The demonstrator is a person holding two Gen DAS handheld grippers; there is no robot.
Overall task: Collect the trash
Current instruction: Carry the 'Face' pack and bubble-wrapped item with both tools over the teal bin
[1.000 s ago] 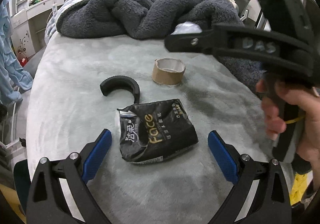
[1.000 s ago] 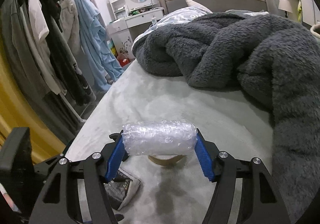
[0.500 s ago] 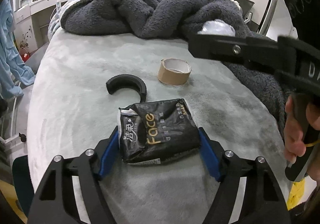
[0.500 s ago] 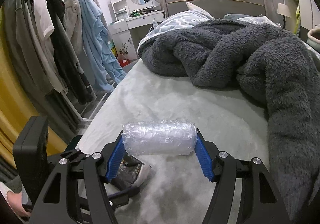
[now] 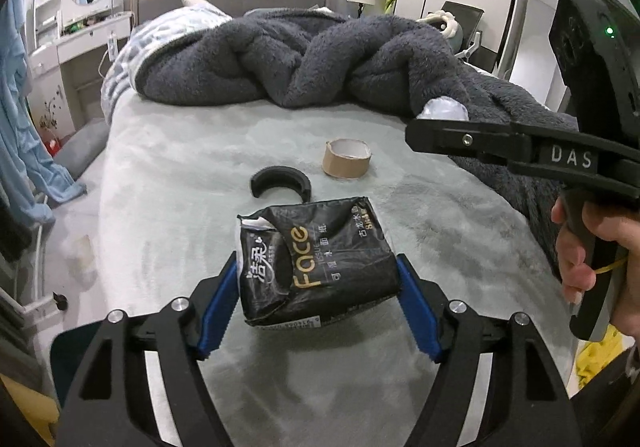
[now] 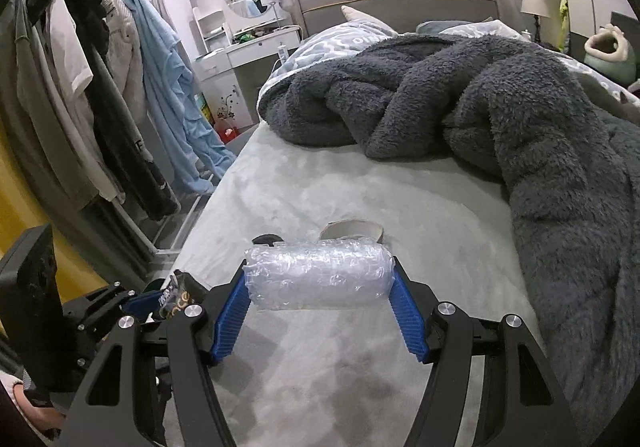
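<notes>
A: Two pieces of trash are in hand, one per gripper. The left gripper [image 5: 318, 307] is clamped on the black tissue pack [image 5: 316, 263], its blue pads pressing the pack's two short sides; the pack looks lifted just clear of the grey bed cover [image 5: 168, 175].

B: And the right gripper [image 6: 320, 311]?

A: It holds the bubble-wrap roll [image 6: 318, 275] by its two ends, above the bed.

B: How will the pack handle?

A: Light and soft, I judge. The film is crumpled and torn open at one corner, so it dents under the pads rather than resisting. Slick plastic too; a grip across the fuller middle seems safer than near the loose torn flap.

B: The roll?

A: Lighter still, squashy, nothing fragile. An end-to-end grip could let it buckle.

B: Which way do they lie?

A: The roll's long axis runs straight across between the pads, level. The pack's long side also spans the jaws, its printed face up, the torn corner away and to the left.

B: What is left?

A: A cardboard tape core [image 5: 346, 158] and a black half-ring [image 5: 280, 185] lie on the cover, near each other, in front of the dark fleece blanket [image 5: 320, 59].
</notes>
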